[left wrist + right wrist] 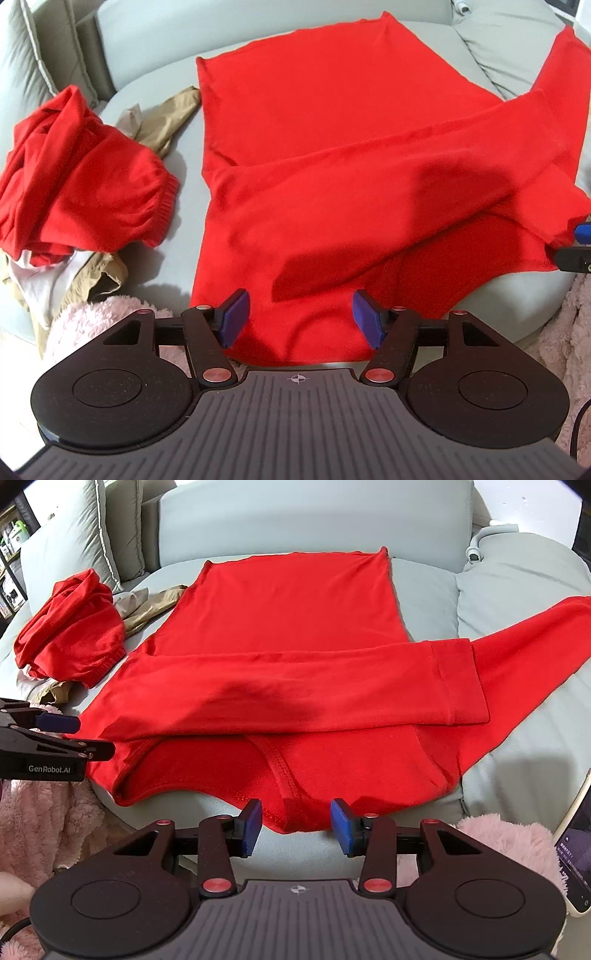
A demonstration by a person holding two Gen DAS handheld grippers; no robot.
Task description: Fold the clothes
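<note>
A red long-sleeved top [314, 155] [288, 627] lies flat on a grey sofa seat. One sleeve [295, 690] is folded across the body; the other sleeve [528, 642] stretches out to the right. My left gripper [299, 317] is open over the top's near left edge, holding nothing. My right gripper [295, 827] is open just above the neckline [280, 771] at the near edge, empty. The left gripper also shows in the right wrist view [55, 734], and the right one at the left wrist view's edge [580, 243].
A crumpled red garment [81, 177] [70, 631] lies on tan and white clothes [162, 118] at the left. Pink fluffy fabric [48, 812] is along the near edge. A phone [576, 845] stands at the right. Grey sofa cushions [314, 520] rise behind.
</note>
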